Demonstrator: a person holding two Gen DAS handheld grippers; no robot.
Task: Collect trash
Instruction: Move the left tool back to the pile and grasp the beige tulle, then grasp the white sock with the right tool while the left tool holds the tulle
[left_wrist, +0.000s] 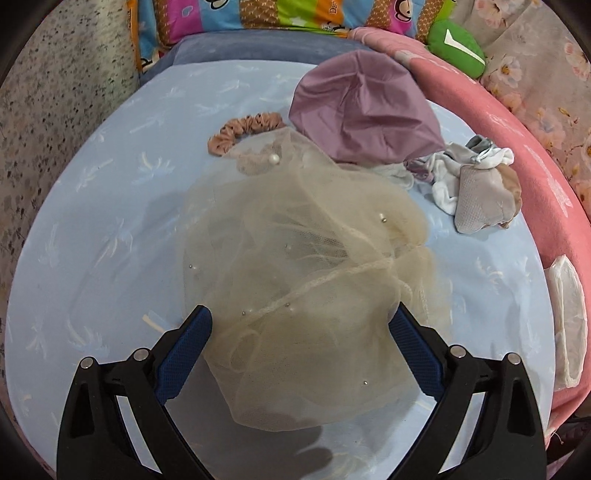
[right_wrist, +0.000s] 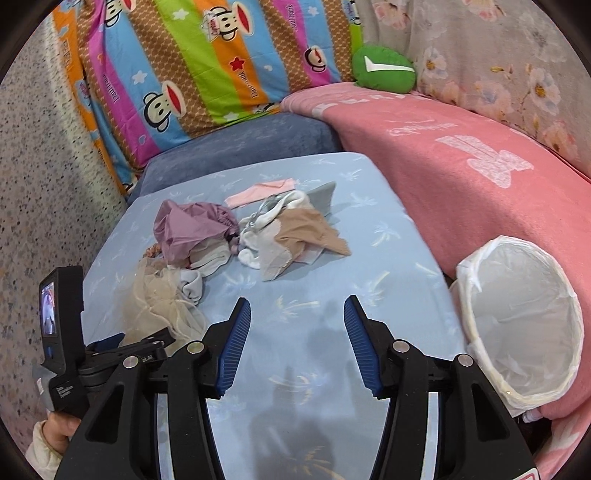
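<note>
Blue palm-print sheet is carrying everything; white-lined bin is sitting at its right edge against the pink blanket. Beige tulle netting is lying near the sheet's left front. Left gripper is straddling it, fingers wide, pads not yet pinching. Right gripper is hanging about half open over bare sheet, holding nothing. Tulle is looking feather-light, floppy, snaggy; probably best pinching a bunched fold near the cord. Only the right wrist view is showing the bin mouth; only the left is showing the pink scrunchie clearly.
</note>
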